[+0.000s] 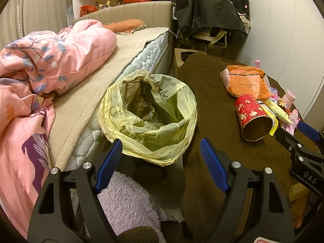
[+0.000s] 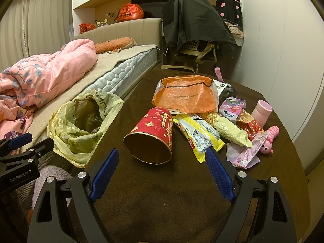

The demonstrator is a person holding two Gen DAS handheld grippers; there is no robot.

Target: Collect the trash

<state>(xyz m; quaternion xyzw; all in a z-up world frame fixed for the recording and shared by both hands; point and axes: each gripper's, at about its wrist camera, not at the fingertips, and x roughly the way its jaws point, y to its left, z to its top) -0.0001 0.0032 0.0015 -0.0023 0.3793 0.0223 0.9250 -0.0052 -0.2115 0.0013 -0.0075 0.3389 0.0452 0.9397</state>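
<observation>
My left gripper (image 1: 161, 146) hangs with its jaws wide apart and empty, just in front of the bin (image 1: 147, 115), which is lined with a yellow bag and stands between the bed (image 1: 129, 60) and the brown table (image 1: 212, 105). My right gripper (image 2: 162, 158) is also spread open, holding nothing, above the table (image 2: 162, 192). Just beyond it a red paper cup (image 2: 151, 135) lies on its side, mouth toward me. Behind the cup is an orange bag (image 2: 186, 95); to the cup's right lie a yellow wrapper (image 2: 198, 139), a green packet (image 2: 230, 129) and a tissue pack (image 2: 231, 107).
</observation>
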